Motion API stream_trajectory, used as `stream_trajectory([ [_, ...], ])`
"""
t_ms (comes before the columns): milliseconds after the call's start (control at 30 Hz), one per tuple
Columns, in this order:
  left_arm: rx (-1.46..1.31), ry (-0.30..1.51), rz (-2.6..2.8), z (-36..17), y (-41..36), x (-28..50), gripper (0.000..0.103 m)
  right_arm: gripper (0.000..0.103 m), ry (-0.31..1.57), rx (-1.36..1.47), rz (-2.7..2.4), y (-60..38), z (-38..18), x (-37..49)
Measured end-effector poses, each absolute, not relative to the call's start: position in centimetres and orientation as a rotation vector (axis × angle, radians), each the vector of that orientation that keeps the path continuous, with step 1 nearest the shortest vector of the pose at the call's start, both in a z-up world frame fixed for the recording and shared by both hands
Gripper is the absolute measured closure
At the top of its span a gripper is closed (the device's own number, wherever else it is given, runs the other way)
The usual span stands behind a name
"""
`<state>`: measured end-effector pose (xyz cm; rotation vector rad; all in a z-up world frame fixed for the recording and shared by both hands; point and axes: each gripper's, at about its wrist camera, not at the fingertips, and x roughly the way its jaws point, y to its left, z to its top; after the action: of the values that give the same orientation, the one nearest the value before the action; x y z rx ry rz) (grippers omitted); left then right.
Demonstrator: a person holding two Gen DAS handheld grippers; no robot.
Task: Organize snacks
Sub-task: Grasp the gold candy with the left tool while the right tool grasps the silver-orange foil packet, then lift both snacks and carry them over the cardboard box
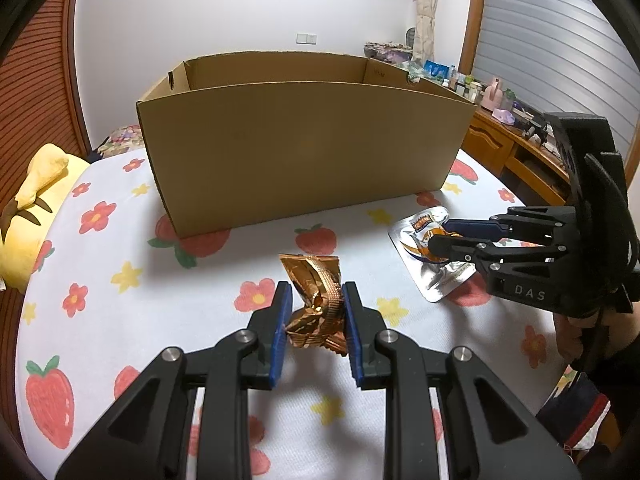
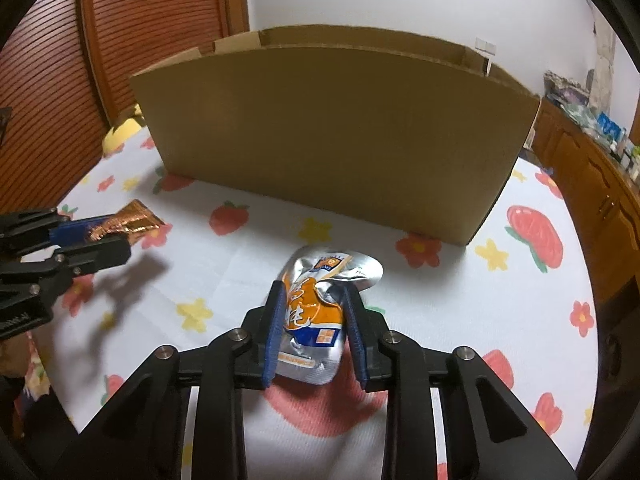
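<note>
2 snack packs, 1 open cardboard box (image 1: 304, 140)

Crinkled copper-gold wrapper (image 1: 318, 304) sits pinched and crumpled just in front of the box – the silver-orange pouch (image 2: 316, 316) lies off to its right, creased too.

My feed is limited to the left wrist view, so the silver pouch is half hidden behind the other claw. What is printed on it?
Observer: The silver pouch has an orange front with white characters and a blue band below.
Operator: Is the right claw really gripping it?
Observer: Yes, the right claw has both blue pads pressed into its creased sides.
Operator: Anything between it and the box?
Observer: Only bedsheet up to the cardboard box; its inside is hidden.
</note>
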<state>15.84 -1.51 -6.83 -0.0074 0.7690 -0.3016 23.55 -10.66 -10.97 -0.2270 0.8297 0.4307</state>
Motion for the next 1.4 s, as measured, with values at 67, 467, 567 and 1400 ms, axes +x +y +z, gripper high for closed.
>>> stream_trajectory([
  [67,-0.008,0.768,-0.302,-6.8,-1.5,15.8,0.08,0.076,0.836,-0.238,0.429,-10.6,-11.0,23.7],
  [467,-0.016,0.777,-0.302,-7.0,-1.5,15.8,0.08,0.065,0.888,-0.175,0.433,-11.1,-12.4,24.3],
  [567,-0.018,0.777,-0.305,-7.0,-1.6,15.7,0.08,0.065,0.883,-0.177,0.434,-11.1,-12.4,24.3],
  [1400,-0.007,0.74,-0.301,-5.5,-1.4,15.9,0.08,0.069,0.782,-0.221,0.473,-10.4,-10.1,22.0],
])
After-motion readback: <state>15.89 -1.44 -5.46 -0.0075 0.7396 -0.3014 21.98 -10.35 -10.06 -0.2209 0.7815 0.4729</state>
